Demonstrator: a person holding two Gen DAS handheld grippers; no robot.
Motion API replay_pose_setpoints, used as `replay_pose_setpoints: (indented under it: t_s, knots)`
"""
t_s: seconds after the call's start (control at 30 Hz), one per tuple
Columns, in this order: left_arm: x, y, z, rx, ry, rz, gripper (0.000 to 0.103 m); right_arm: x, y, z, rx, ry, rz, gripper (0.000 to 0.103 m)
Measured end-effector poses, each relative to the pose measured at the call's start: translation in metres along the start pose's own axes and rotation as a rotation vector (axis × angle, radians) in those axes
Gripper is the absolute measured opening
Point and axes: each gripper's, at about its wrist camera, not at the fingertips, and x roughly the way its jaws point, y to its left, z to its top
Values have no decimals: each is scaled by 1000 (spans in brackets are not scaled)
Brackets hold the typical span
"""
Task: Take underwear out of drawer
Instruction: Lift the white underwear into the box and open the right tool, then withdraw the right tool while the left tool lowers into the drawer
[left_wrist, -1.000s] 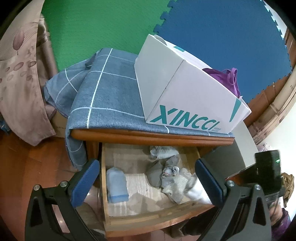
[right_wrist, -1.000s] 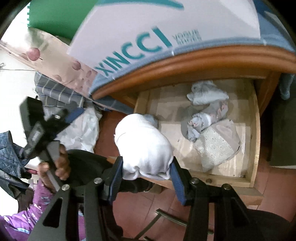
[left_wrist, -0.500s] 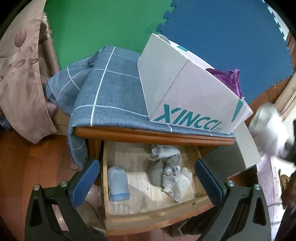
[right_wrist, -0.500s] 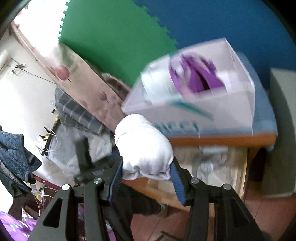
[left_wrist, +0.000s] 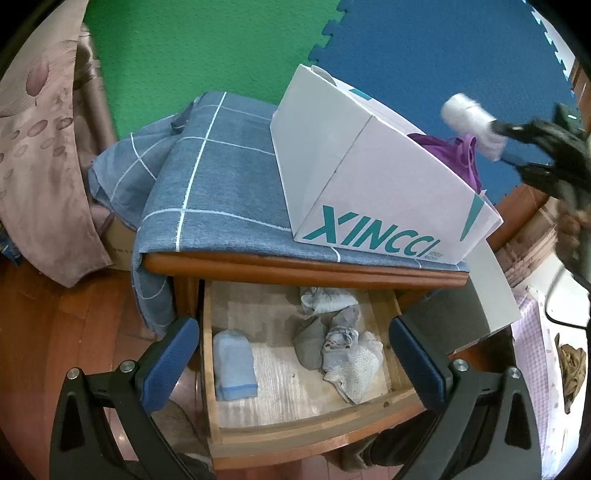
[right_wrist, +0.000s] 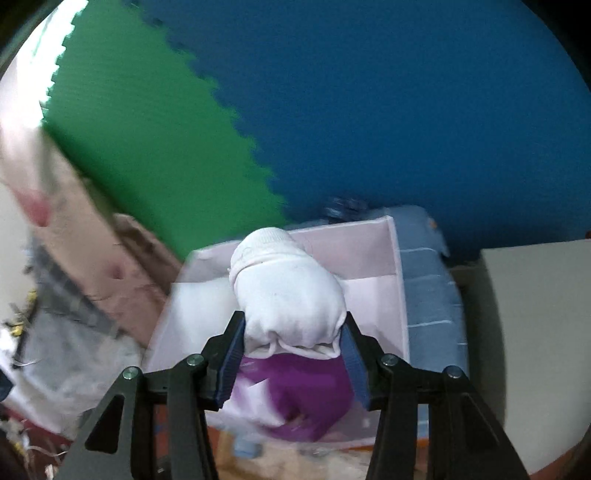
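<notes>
White rolled underwear (right_wrist: 290, 295), slightly blurred, above open drawer (left_wrist: 295, 424).

Soft white knit roll (right_wrist: 288, 295), smooth matt card box (left_wrist: 376, 192), woven cloth (left_wrist: 221, 177), glossy wood drawer (left_wrist: 295, 424), foam mats (left_wrist: 424, 55).

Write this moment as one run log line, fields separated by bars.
right gripper: shut on white bundle | above white box | left gripper: open | drawer: open

We see a wooden nightstand (left_wrist: 303, 266) on the floor (left_wrist: 55, 332). A blue cloth (left_wrist: 221, 177) covers its top. A white box (left_wrist: 369, 192) rests on that.
</notes>
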Motion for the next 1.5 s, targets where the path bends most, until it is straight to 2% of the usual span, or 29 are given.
replay_pose_setpoints:
  t_s: [0.07, 0.2, 0.3, 0.4, 0.57, 0.7, 0.8, 0.9, 0.97, 1.07, 1.13, 1.2, 1.27, 1.33, 1.43, 1.5]
  knots:
    - [0, -1, 0, 9, 0, 4, 102, 22, -6, 0, -2, 20, -86, 51]
    - [1, -3, 0, 22, 5, 7, 102, 47, -11, -2, -26, 43, -175, 51]
    - [0, -1, 0, 15, 5, -2, 102, 56, -8, -6, -44, 52, -196, 56]
    - [0, 1, 1, 4, 7, -9, 102, 57, -6, -8, -61, 23, -238, 57]
    - [1, 2, 1, 1, 8, -7, 102, 54, -12, -12, -48, 9, -238, 59]
    - [2, 3, 2, -3, 13, -4, 102, 36, -11, -17, -45, -51, -199, 59]
    - [3, 4, 3, -6, 16, -1, 102, 17, -5, -25, -47, -107, -136, 59]
    - [5, 5, 3, -12, 23, -1, 102, -17, 3, -51, -66, -207, -1, 60]
    - [4, 5, 2, -12, 22, 2, 102, -37, 10, -82, -105, -251, 104, 65]
    - [5, 6, 2, -17, 22, 1, 102, -43, 23, -133, -164, -205, 207, 67]
    - [5, 7, 2, -27, 26, 1, 102, -37, 29, -167, -220, -159, 200, 67]
    - [7, 6, 2, -27, 32, 5, 102, -28, 29, -199, -288, -106, 153, 67]
    - [9, 3, 0, -3, 43, 20, 102, -18, 16, -220, -300, -48, 118, 67]
    - [13, -1, -2, 25, 63, 35, 102, -15, -7, -226, -245, -34, 87, 67]
    - [24, -9, -7, 76, 121, 72, 102, -18, -46, -217, -54, -41, 121, 67]
    - [42, -19, -12, 127, 207, 75, 102, -22, -59, -213, 0, -64, 149, 67]
